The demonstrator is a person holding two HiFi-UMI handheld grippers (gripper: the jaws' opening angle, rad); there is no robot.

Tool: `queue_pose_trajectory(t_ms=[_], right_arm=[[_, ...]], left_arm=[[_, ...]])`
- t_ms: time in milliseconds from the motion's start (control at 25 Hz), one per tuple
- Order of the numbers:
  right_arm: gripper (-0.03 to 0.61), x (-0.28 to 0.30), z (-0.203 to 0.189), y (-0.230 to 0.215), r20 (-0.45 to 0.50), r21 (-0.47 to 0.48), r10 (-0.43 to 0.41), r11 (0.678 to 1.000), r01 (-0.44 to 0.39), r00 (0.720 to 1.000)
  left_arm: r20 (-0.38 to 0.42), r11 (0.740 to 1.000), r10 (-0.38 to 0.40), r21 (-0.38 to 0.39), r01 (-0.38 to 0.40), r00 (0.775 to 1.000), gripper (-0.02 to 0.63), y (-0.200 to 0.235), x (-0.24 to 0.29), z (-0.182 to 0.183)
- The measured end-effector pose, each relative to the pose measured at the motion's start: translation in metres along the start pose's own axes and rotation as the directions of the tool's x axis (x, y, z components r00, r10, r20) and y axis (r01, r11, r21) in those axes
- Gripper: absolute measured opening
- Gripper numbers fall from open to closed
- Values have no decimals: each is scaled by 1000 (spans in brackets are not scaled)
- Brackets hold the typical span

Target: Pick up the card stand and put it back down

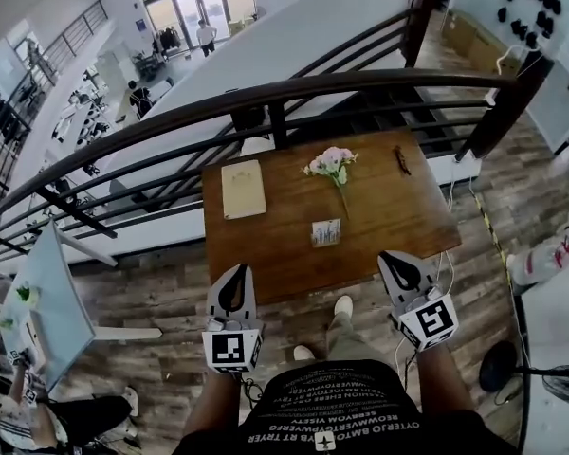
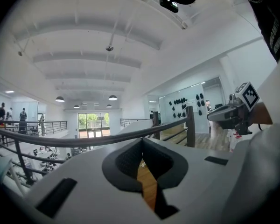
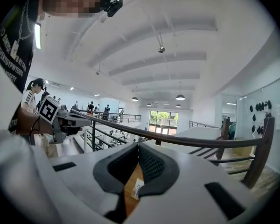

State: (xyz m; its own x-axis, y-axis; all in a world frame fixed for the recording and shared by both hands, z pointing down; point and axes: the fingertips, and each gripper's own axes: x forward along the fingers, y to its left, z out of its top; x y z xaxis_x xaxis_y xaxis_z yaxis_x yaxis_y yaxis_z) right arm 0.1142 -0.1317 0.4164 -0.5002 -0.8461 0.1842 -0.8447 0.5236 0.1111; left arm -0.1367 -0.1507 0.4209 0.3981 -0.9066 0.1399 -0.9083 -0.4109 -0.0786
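Wooden table [image 1: 379, 207] on an upper landing, set against a dark curved railing [image 1: 266, 98]; open hall with desks and people well below, beyond the rail. Plank floor around the table.

On the table: card stand [image 1: 326, 232] upright, roughly central and a little toward the near edge, pale card with a faint print I cannot read. Small bunch of pink flowers [image 1: 331, 164] lies just behind it, stem pointing toward the stand. Pale notepad [image 1: 243, 189] flat on the left part of the table, well apart from the stand. Small dark object [image 1: 402, 160] near the far right corner, too small to tell what it is.

Left gripper [image 1: 233, 275] hovers at the near edge of the table, left of the stand, fingers pressed together at the tips, nothing between them. Only bare wood shows through the slit below the tips in its own view.

Right gripper [image 1: 391, 257] hovers at the near edge on the right, fingers likewise pressed together and empty. Its own view shows the card stand through the slit beneath the tips, ahead on the table and not touched.

Stand sits between the two grippers' lines, apart from both. Person's shoes [image 1: 342, 305] visible on the floor below the table edge.
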Motion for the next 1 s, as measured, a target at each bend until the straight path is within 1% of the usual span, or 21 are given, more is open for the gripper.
queue_pose_trajectory(t_ms=[280,440,520,640,760,880,1000], right_arm=[[15,39,-23,-35,-31,6,42,999,-42,999],[15,55,-34,-58,-46,14,61,998,-60,997],[15,61,-41,-70,-56,18,67,998,-66,996],[15,73,-54,-83,-74,31,77,997,-75,994],[15,85,-78,-92,-122,56,93,995,-87,988],[15,98,-106,-95,-184,79,122,991,-109,975],[15,109,-133,-95,-233,91,152,987,-134,961]], left_arm=[[-22,1000,27,9,-27,999,24,-2,43,-5],[-10,999,36,16,-35,999,24,-11,70,2],[-15,999,42,16,-42,999,23,-12,81,-2],[-5,997,69,32,-69,998,24,-9,95,-2],[5,995,91,39,-91,996,23,-10,107,-9],[-27,993,102,59,-100,994,23,-14,118,-24],[-54,993,113,39,-111,992,23,-13,124,-37]])
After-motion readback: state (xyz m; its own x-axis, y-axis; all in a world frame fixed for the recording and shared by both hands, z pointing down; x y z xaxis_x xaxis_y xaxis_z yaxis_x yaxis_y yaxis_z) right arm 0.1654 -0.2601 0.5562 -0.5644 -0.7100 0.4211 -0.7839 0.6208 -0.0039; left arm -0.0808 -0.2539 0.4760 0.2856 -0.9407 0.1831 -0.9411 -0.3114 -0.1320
